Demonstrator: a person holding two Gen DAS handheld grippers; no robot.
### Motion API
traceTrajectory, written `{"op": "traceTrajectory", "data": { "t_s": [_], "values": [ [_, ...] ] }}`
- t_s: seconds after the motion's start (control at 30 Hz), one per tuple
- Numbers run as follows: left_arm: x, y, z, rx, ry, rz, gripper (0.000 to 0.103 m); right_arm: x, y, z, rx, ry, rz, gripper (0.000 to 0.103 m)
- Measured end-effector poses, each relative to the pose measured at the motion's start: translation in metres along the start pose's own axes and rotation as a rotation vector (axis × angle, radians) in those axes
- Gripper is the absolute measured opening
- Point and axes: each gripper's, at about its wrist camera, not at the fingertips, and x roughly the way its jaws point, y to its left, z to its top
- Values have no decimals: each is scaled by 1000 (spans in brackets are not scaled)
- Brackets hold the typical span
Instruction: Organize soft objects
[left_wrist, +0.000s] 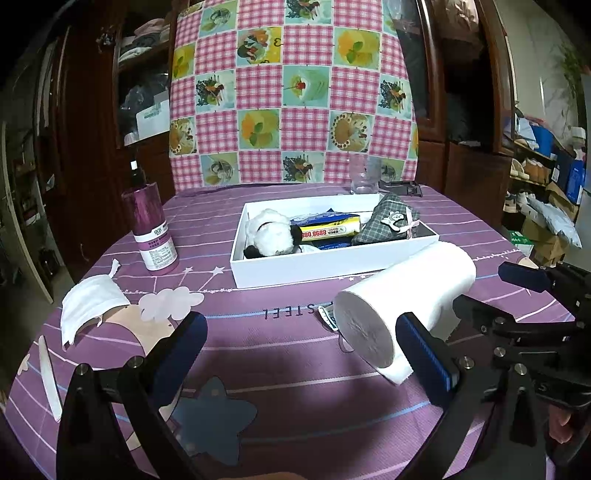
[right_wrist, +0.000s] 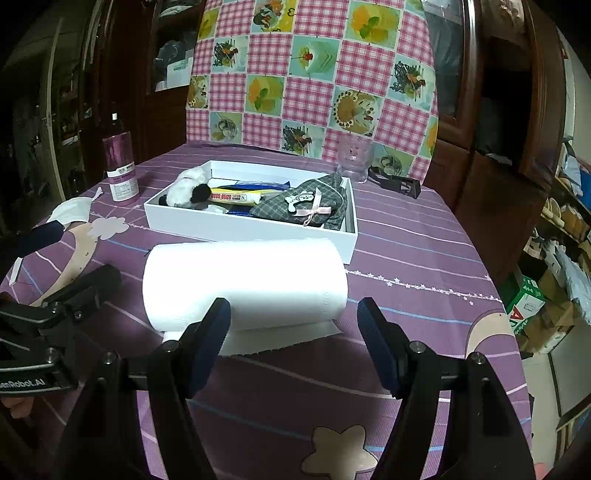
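Lower centre of both views, we see bare purple tablecloth (right_wrist: 424, 258). Ahead, the paper roll (right_wrist: 243, 284) lies crosswise, just beside the white box (right_wrist: 251, 229), blocking it. At left stand the purple bottle (left_wrist: 153, 229) and a face mask (left_wrist: 90, 302); open cloth lies at right.

Purple bottle (left_wrist: 153, 230) upright on bench (left_wrist: 295, 387), clear plastic cup (left_wrist: 364, 175) and black clip (left_wrist: 404, 187) at far edge, checkered cloth (left_wrist: 291, 92) behind.
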Motion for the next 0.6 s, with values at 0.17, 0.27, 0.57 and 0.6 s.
{"op": "traceTrajectory", "data": {
  "t_s": [0.17,0.27,0.57,0.6],
  "values": [
    [-1,1,1,-3,-8,11,103,0,0,0,0,0,0,72],
    [-1,1,2,-2,-12,22,103,0,0,0,0,0,0,72],
    [-1,2,2,0,-11,25,103,0,0,0,0,1,0,72],
    [-1,2,2,0,-11,26,103,0,0,0,0,0,0,72]
  ]
}}
